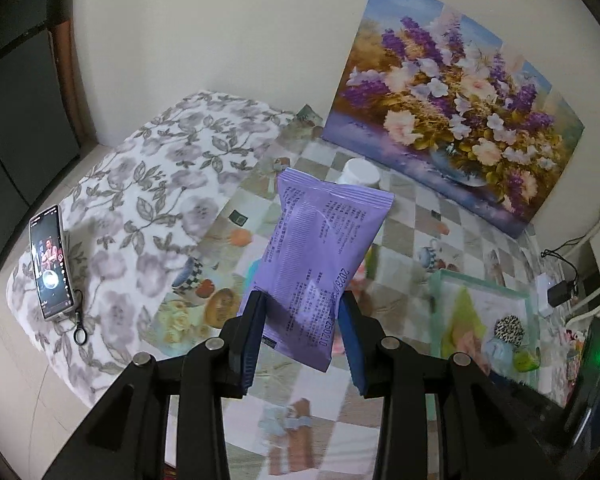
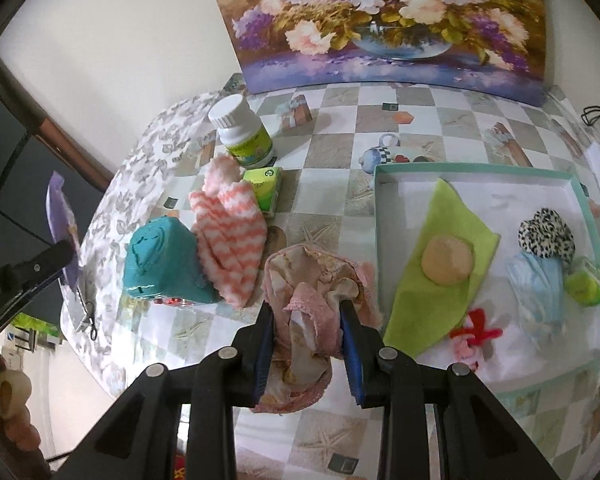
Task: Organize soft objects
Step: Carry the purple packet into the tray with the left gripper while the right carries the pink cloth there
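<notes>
Holding one purple packet [image 1: 320, 256] aloft above checkered table [image 1: 412, 216]: left gripper [image 1: 302, 312], jaws clamped on packet's lower end. Right gripper [image 2: 306, 320] pinching one pink cloth [image 2: 308, 304], bunched on table left of tray [image 2: 384, 216]. In tray: one green cloth [image 2: 440, 216], one round puff [image 2: 447, 259], one leopard scrunchie [image 2: 546, 234], one blue mask [image 2: 538, 292]. On table left: one striped sock [image 2: 230, 236], one teal pouch [image 2: 162, 264], one bottle [image 2: 242, 132].

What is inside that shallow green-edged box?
The box holds a green cloth with a round puff on it, a scrunchie, a blue mask and more. Whatever lies under the cloth is hidden.
</notes>
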A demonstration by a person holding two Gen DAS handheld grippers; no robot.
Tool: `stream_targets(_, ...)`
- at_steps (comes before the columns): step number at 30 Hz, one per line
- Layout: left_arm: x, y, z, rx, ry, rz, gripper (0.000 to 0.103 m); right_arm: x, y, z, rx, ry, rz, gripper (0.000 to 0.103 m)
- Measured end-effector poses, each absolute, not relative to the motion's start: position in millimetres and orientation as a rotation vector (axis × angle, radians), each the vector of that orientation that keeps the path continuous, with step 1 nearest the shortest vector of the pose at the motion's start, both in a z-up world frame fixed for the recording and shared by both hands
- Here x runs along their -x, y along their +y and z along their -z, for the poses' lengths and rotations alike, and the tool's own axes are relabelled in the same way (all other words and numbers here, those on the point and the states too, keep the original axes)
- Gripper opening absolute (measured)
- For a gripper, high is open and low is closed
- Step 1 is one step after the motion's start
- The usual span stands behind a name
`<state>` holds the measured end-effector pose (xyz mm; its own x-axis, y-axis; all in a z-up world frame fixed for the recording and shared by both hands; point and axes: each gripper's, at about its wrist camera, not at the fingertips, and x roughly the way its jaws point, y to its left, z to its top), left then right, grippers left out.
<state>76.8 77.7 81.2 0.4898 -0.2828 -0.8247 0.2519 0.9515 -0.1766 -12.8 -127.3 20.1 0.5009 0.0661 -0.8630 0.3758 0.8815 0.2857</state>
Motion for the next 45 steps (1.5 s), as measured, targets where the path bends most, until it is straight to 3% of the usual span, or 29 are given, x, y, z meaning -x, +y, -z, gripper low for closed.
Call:
stream_targets(13,-54.2,-3.9,-83.6,0.043,1.001,0.395,0.039,35.4,-164.3,-27.5,-0.496,1.000,0.340,0.033)
stream_targets(45,24.6,-139.2,2.1,-0.329,1.094,0.758,0.040,150.5,-338.1,10.4,-0.833,0.949,0.860,0.034)
